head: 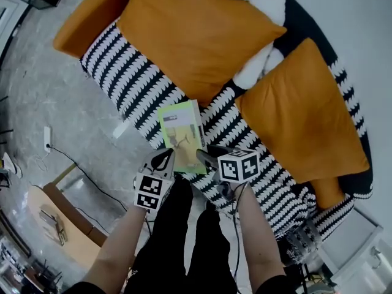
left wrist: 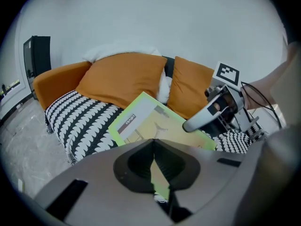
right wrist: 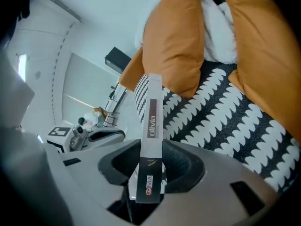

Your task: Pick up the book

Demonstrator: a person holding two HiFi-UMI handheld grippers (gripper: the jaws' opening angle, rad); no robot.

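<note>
A thin book (head: 181,133) with a yellow-green cover hangs just above the black-and-white sofa seat (head: 122,72), held between both grippers. My left gripper (head: 165,160) is at its near left corner; in the left gripper view the jaws (left wrist: 153,144) are nearly together, with the green cover (left wrist: 150,119) pinched between them. My right gripper (head: 204,157) holds the near right edge. In the right gripper view the white spine (right wrist: 153,112), printed "olivia", stands upright, clamped between the pads (right wrist: 183,166). Each gripper shows in the other's view: the right (left wrist: 212,111) and the left (right wrist: 94,136).
Two orange cushions (head: 196,35) (head: 300,115) and a white fluffy pillow (head: 260,63) lie on the sofa behind the book. An orange armrest (head: 82,17) is at the far left. On the grey floor lie a power strip (head: 47,138), its cable and a wooden piece (head: 52,216). My legs are below.
</note>
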